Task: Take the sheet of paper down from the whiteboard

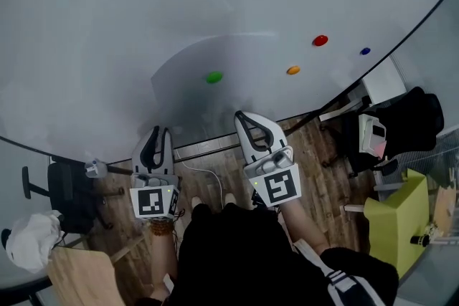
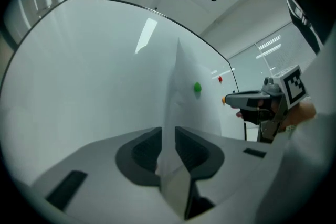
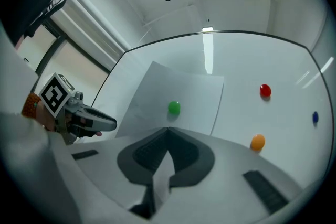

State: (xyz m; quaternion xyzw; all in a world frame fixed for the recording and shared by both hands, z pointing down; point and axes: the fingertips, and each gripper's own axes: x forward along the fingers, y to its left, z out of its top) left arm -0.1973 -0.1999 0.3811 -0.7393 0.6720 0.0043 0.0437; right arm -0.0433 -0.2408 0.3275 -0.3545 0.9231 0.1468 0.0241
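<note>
Mid-removal, the sheet of paper [image 1: 215,54] hangs on the whiteboard [image 1: 107,25] under a green magnet [image 1: 214,77]. The right gripper [image 3: 167,131] clamps its near edge, while the left gripper [image 2: 168,139] stands slightly apart around it. Next, probably, a pull to free it.

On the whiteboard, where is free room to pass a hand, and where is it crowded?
Free: the bare whiteboard left of and above the sheet of paper. Crowded: right of it, by the orange magnet, red magnet and blue magnet, and at its lower edge, by the left claw and right claw.
</note>
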